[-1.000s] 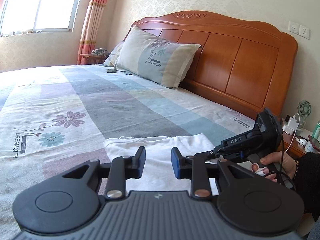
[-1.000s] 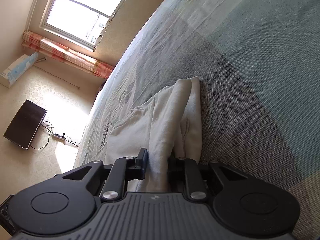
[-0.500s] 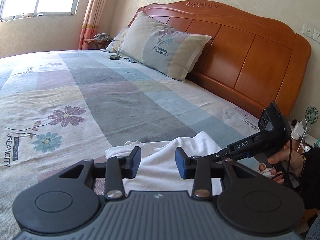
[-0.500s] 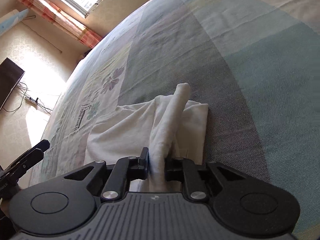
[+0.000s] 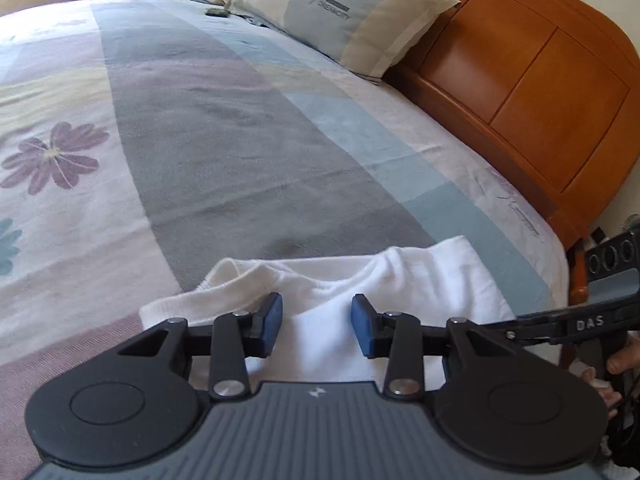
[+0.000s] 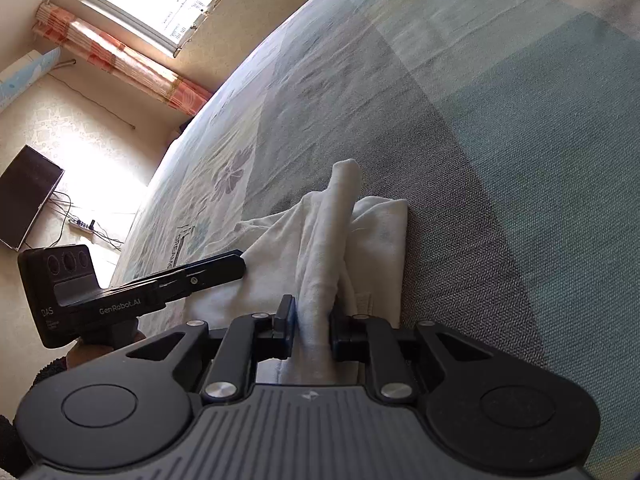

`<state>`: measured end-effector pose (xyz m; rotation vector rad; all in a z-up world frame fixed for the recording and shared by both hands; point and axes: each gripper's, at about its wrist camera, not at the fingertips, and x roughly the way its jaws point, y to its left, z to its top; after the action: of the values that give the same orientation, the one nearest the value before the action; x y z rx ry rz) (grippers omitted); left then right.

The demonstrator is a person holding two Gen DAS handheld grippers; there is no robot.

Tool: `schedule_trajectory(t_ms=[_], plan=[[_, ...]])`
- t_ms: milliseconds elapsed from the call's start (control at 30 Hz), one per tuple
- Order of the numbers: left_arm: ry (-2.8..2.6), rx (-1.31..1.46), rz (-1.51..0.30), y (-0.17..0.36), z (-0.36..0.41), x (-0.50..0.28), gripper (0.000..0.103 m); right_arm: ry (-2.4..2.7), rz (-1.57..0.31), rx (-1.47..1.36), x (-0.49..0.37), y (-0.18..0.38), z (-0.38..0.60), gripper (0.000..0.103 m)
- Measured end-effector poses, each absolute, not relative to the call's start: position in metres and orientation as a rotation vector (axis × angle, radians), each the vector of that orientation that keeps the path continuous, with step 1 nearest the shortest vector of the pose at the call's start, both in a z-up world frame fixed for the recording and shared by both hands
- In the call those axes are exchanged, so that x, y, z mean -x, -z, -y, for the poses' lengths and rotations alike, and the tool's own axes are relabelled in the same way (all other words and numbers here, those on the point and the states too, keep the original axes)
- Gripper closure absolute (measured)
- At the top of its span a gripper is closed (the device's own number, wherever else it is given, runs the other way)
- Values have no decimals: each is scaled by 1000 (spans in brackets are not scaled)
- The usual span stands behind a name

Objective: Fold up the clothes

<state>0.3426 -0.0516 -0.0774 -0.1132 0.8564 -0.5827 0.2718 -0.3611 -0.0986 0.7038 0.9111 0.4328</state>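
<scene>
Left hand-held gripper [image 5: 316,330]: jaws apart, just widened; blue pads [image 5: 270,320] poised over the shirt, with white cloth seen in the gap but not pinched.
Right hand-held gripper [image 6: 312,326]: jaws drawn together, clamped on a raised fold of the shirt.
Shirt [image 5: 420,280]: white, lying on the bed near its edge, close to the headboard end; collar opening faces away from the left camera.
Raised fold [image 6: 332,240]: a ridge of cloth running from the right jaws out along the shirt, standing above the flat part.
Flat part [image 6: 380,236]: spread on the grey stripe of the bedspread, to the right of the ridge.
Bed [image 5: 224,128]: striped spread with flower prints.
Pillow [image 5: 340,12]: leaning against the headboard [image 5: 540,72].
Cross-view, left unit [image 6: 132,292]: seen from the right camera, beside the shirt's left edge.
Cross-view, right unit [image 5: 592,320]: seen from the left camera at the shirt's right side, with fingers [image 5: 620,360] of the person on its grip.
</scene>
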Motion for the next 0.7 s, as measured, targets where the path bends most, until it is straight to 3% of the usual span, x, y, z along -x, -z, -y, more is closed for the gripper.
schedule_trajectory(t_ms=[100,200,267,333,533,700], plan=[[418,55,-812,67,40,-356,69,-429,-907,-723,-269,101,364,82],[478,105,-759,45,21,-342,60,-415,-911,-696,-267,93,366,78],[478,73,-750,38,16,-327,55,-378,-898,-627,-263,79,369,62],[458,46,-759,34,11,-308,55,-331,-862,-531,-257,56,375,56],[360,110,-796,37,-10,-260,54,-503,-760,-352,-293,-5,348,60],[296,223,-778,37,-34,-229,52,-669,-821,-109,-357,13,260,60]])
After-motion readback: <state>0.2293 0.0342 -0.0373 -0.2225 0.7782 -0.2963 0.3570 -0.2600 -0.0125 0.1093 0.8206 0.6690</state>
